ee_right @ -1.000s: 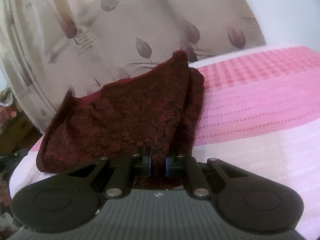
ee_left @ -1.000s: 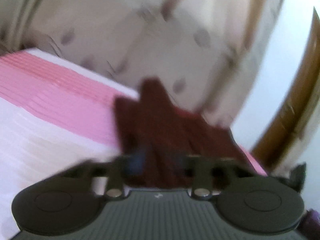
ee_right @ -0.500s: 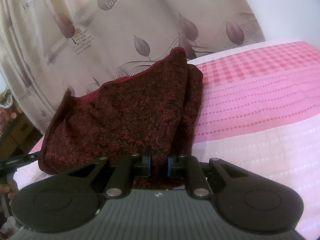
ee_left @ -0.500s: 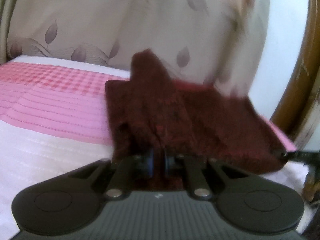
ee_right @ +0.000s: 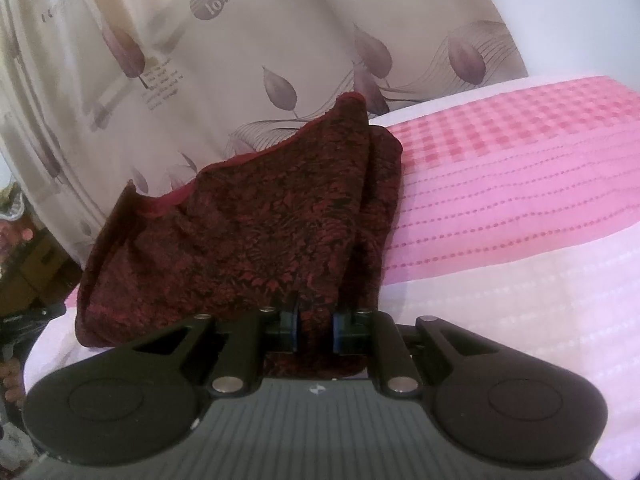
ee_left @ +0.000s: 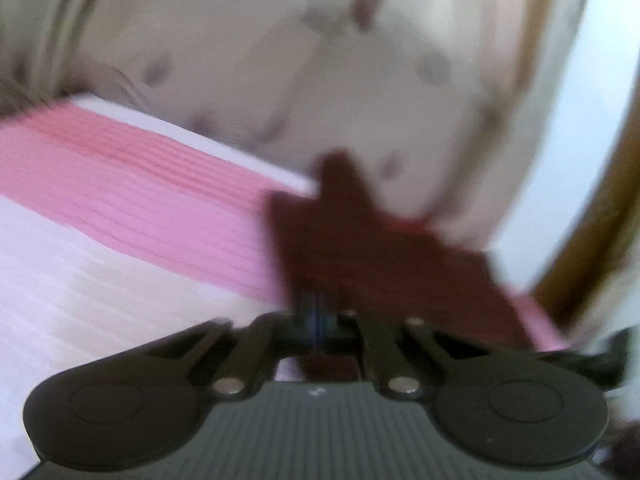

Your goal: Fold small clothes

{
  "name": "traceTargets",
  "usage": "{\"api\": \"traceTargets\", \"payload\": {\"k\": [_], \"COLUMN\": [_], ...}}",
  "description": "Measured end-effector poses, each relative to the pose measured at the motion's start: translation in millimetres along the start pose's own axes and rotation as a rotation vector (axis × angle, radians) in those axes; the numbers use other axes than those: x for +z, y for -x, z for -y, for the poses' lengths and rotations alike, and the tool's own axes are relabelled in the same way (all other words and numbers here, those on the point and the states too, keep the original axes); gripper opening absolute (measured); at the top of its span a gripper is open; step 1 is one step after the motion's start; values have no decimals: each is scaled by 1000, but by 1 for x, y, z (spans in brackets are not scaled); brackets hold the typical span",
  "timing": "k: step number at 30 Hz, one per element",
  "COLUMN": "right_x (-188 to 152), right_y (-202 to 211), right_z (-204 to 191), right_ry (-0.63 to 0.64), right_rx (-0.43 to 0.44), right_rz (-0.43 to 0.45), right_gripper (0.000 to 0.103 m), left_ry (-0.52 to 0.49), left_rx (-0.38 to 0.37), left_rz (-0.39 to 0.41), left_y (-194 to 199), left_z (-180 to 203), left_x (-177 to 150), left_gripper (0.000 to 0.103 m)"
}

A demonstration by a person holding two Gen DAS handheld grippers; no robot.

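Note:
A dark red patterned garment (ee_right: 260, 240) lies bunched on the pink and white bed cover (ee_right: 500, 200), its far corner raised against the curtain. My right gripper (ee_right: 314, 328) is shut on its near edge, with cloth filling the gap between the blue pads. In the blurred left wrist view the same garment (ee_left: 380, 256) spreads ahead and to the right. My left gripper (ee_left: 316, 312) has its pads pressed together on the garment's near edge, and a strip of the cloth shows below the pads.
A beige curtain (ee_right: 240, 60) printed with leaves hangs right behind the bed. A brown wooden frame (ee_left: 592, 220) stands at the right of the left wrist view. Cluttered dark objects (ee_right: 28, 280) sit beyond the bed's left edge.
My left gripper's jaws went from wide apart to pressed together on the garment's edge, and its view has swung and blurred. The right gripper and its hold look the same.

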State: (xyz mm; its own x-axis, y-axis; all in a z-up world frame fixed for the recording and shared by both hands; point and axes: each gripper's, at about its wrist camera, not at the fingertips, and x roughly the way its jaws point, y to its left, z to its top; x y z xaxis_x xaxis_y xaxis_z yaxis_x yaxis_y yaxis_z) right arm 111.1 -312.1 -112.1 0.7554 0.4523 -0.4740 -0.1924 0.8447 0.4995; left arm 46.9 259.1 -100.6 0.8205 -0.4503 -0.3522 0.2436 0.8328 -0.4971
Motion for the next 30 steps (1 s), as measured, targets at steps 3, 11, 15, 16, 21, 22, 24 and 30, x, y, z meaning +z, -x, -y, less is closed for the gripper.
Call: {"api": "traceTargets", "payload": {"k": [3, 11, 15, 16, 21, 22, 24, 30], "right_x": [0, 0, 1, 2, 16, 20, 31, 22], "right_y": [0, 0, 0, 0, 14, 20, 32, 29], "right_z": [2, -2, -6, -6, -9, -11, -13, 2], "right_ry": [-10, 2, 32, 39, 70, 72, 93, 44], "right_rx": [12, 12, 0, 1, -10, -11, -19, -19], "right_rz": [-4, -12, -13, -14, 13, 29, 54, -4], "right_gripper": [20, 26, 19, 17, 13, 13, 13, 14], "left_ry": [-21, -137, -225, -267, -330, -306, -282, -205], "left_rx": [-34, 54, 115, 129, 234, 209, 205, -25], "left_rz": [-62, -84, -110, -116, -62, -55, -38, -95], "left_y": [-17, -48, -46, -42, -20, -15, -7, -12], "left_z": [13, 37, 40, 43, 33, 25, 18, 39], "left_x": [-13, -31, -22, -20, 5, 10, 11, -17], "left_gripper": [57, 24, 11, 10, 3, 3, 3, 26]}}
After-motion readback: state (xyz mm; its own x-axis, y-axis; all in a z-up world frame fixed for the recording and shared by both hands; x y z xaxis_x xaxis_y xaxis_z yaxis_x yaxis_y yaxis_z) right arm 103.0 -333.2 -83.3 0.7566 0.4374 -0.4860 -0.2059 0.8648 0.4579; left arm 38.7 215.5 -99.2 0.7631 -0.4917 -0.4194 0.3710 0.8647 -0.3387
